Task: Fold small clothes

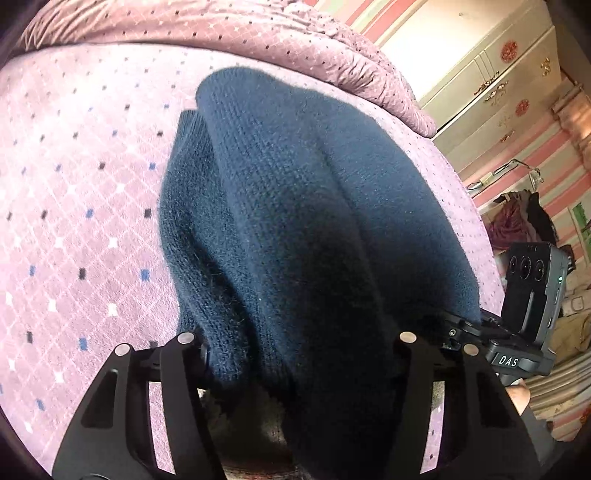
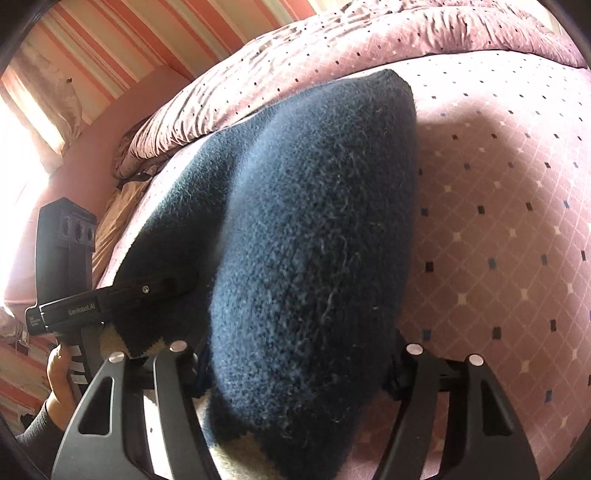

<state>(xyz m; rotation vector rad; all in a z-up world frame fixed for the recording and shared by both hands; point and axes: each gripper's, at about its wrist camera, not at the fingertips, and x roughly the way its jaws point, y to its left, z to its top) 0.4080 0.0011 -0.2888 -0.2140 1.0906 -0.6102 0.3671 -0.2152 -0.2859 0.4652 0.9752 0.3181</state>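
Dark navy knitted wool, fuzzy and thick, fills the middle of both wrist views: a small navy knit sweater (image 1: pixel 295 206) lying on the pink diamond-patterned bed cover (image 1: pixel 74 221), in front of the bunched pink quilt (image 1: pixel 258 33) at the far side of the bed. In the left view a second layer, perhaps a sleeve or side panel, lies tucked under the top layer along its left edge, so at least one fold looks to be in. A cream patch of the same knit shows near the cameras, beneath the raised navy edge.

Both tools are at the near edge of the garment. The left tool (image 1: pixel 295 343) has its linkages spread wide with fabric heaped between them; its fingertips are buried in the wool, so I cannot tell whether it pinches the cloth. The same holds for the right tool (image 2: pixel 295 350): linkages wide, knit draped over the gap, tips hidden. The near hem appears lifted off the bed cover while the far end rests flat.

My judgement is that the task is midway: the sides seem gathered in, and the lengthwise fold, near edge carried over toward the far edge, looks to be in hand or still to come. Smoothing would follow.

The sweater's long axis runs away from the tools toward the quilt, its narrower rounded end pointing that way.
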